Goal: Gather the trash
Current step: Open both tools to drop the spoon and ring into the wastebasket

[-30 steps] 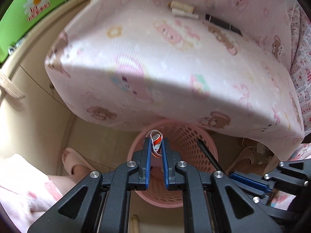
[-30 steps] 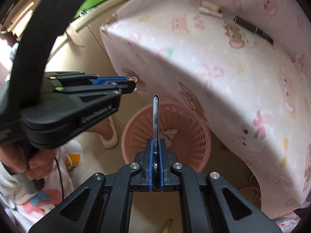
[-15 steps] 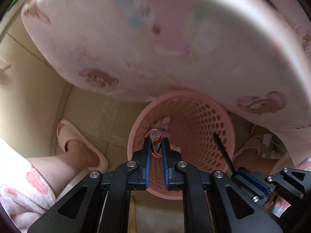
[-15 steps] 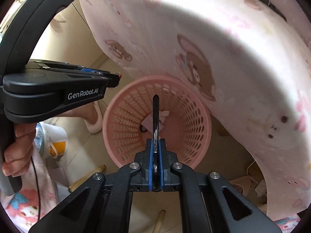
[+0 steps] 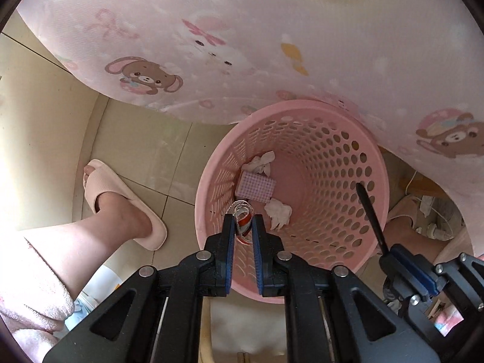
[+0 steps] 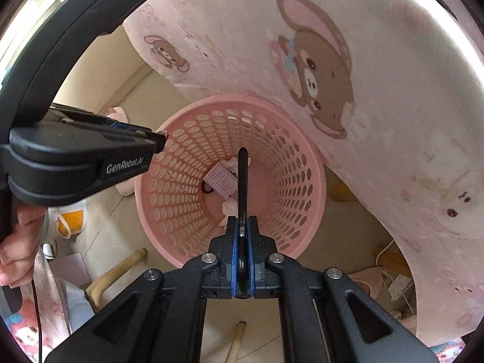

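A pink perforated basket [image 5: 375,163] [image 6: 317,178] stands on the floor under the edge of a pink cartoon-print sheet. Inside lie crumpled white tissues [image 5: 278,210] and a purple checked packet [image 5: 255,187] [image 6: 220,181]. My left gripper [image 5: 242,227] is shut on a small red-and-white wrapper [image 5: 243,216] over the basket's near rim. My right gripper [image 6: 241,224] is shut on a thin black stick [image 6: 242,187] that points into the basket; the stick [image 5: 369,211] also shows in the left wrist view.
The sheet-covered bed [image 5: 272,45] overhangs the basket's far side. A foot in a pink slipper [image 5: 121,202] stands left of the basket on the beige tile floor [image 5: 145,151]. Wooden legs [image 6: 118,269] and cables [image 6: 393,278] lie nearby.
Both grippers have moved down and forward over the basket, still holding the wrapper and the black stick. The bed top has passed out of view.
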Demonstrator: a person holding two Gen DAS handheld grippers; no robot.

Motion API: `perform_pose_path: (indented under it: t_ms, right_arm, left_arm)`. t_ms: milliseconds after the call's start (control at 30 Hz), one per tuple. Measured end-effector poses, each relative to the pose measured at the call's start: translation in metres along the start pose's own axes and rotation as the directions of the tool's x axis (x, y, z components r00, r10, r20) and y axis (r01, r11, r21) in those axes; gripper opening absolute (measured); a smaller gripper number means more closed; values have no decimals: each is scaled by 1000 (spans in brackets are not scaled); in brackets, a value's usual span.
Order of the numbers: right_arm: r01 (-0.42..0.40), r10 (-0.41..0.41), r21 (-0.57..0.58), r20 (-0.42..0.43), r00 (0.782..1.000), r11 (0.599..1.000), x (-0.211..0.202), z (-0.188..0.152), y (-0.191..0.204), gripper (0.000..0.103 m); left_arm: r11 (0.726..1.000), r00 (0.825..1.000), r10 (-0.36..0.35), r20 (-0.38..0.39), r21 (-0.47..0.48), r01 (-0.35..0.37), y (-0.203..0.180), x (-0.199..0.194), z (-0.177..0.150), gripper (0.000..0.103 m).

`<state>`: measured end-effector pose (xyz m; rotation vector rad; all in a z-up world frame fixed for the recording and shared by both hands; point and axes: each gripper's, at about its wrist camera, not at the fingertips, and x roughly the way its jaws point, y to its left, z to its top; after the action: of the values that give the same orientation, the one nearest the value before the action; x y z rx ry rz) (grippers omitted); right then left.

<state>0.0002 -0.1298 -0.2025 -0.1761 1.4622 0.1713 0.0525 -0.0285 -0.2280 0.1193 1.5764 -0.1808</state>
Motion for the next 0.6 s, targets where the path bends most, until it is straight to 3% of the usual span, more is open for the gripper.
perform_pose_path:
  t_ms: [100, 200, 333, 600]
  right_arm:
    - [1, -1, 10, -10, 1000, 1000, 0, 0, -1, 7]
    - [-4, 4, 21, -12, 1000, 1000, -1, 1, -3, 8]
    - [-8, 9, 39, -8, 1000, 999, -2, 0, -8, 34]
    - [-8, 8, 57, 0, 1000, 998, -5, 1, -12, 37]
  left_arm:
    - [1000, 1000, 3, 2, 4, -3, -1, -2, -1, 12]
    - [1000, 1000, 9, 9, 11, -9, -2, -4, -1, 29]
    - [1000, 999, 25, 29, 17, -26, -3, -9, -2, 45]
    - [1000, 998, 1, 62, 21, -2, -3, -23, -2, 60]
